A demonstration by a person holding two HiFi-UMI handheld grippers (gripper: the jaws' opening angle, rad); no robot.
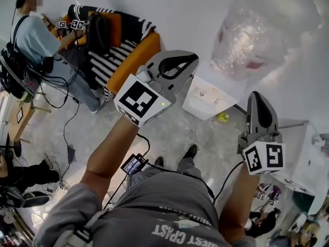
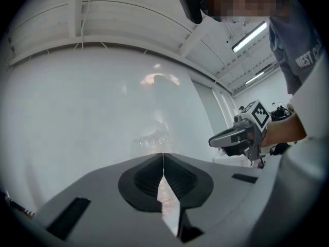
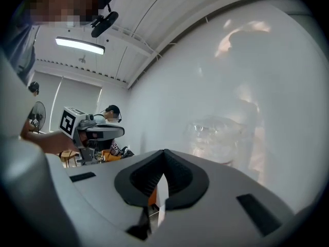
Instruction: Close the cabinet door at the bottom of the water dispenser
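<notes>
Claws both held up, each pressed shut on nothing: left claw (image 1: 180,66), right claw (image 1: 258,112). Water dispenser (image 1: 254,37) stands ahead against the white wall, with what seems to be its cabinet door (image 1: 205,99) low between the claws. The door is likely light, rigid and hinged, so a nudge on its free edge should suit.

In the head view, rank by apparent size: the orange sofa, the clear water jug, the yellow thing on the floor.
Largest: the orange sofa and the clear water jug look alike; the jug seems nearer, so unranked.
Smallest: the yellow thing.
</notes>
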